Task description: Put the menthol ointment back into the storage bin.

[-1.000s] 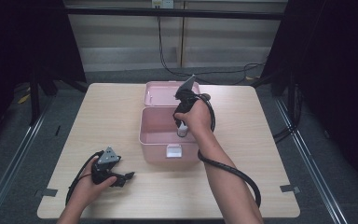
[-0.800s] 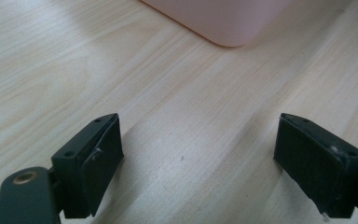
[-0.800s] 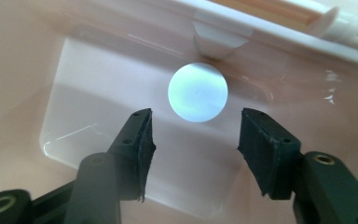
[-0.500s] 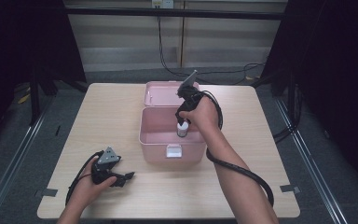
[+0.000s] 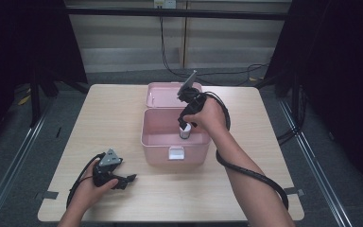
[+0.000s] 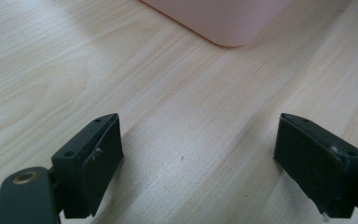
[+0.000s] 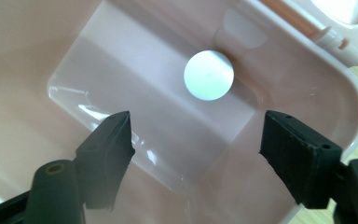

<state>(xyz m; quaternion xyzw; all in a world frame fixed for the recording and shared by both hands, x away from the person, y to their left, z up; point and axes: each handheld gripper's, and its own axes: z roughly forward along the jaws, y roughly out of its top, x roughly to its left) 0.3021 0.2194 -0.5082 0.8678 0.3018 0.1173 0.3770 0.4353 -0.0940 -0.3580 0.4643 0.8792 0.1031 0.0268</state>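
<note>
Since the earlier frame my right gripper has lifted off the white bottle and its jaws have just been opening; nothing sits between them now. In the right gripper view my right gripper stands wide, its jaws apart on either side of empty space, and the bottle's round white cap lies beyond and below them, free of both pads. The bottle stands upright on the floor of the pink box, toward the right half of the box and near its front wall. The box lid lies open, flat behind the box. My left gripper rests on the table to the front left of the box, well apart from it. In the left gripper view my left gripper stands wide open over bare wood, holding nothing, with a corner of the box ahead of it.
</note>
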